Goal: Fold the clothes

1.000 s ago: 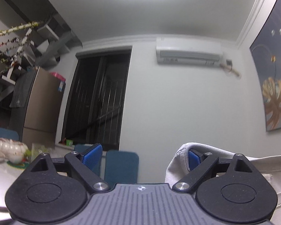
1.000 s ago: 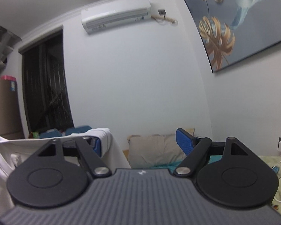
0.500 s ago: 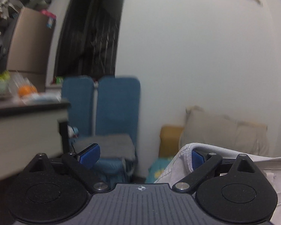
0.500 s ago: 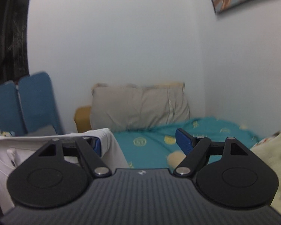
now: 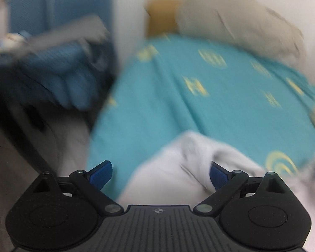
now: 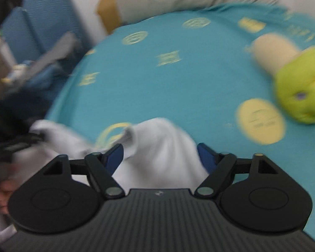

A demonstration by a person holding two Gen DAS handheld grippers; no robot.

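Note:
A white garment (image 5: 178, 168) lies bunched on the teal bedsheet (image 5: 199, 105), just in front of both grippers. My left gripper (image 5: 159, 173) is open; the cloth lies between its blue pads and drapes over the right pad (image 5: 217, 176). My right gripper (image 6: 160, 157) is open too, with the garment (image 6: 159, 147) heaped between its pads. The left gripper shows at the left edge of the right wrist view (image 6: 8, 147), blurred. Both views are motion-blurred.
A beige pillow (image 5: 241, 21) lies at the head of the bed. A lime-green and tan plush toy (image 6: 294, 84) lies on the sheet to the right. Blue chairs (image 6: 42, 21) with a grey cloth stand left of the bed, whose edge (image 5: 94, 138) falls away to the left.
Both grippers have swung down from facing the wall and ceiling to facing the bed. The white garment, held up in the air before, now rests bunched on the sheet.

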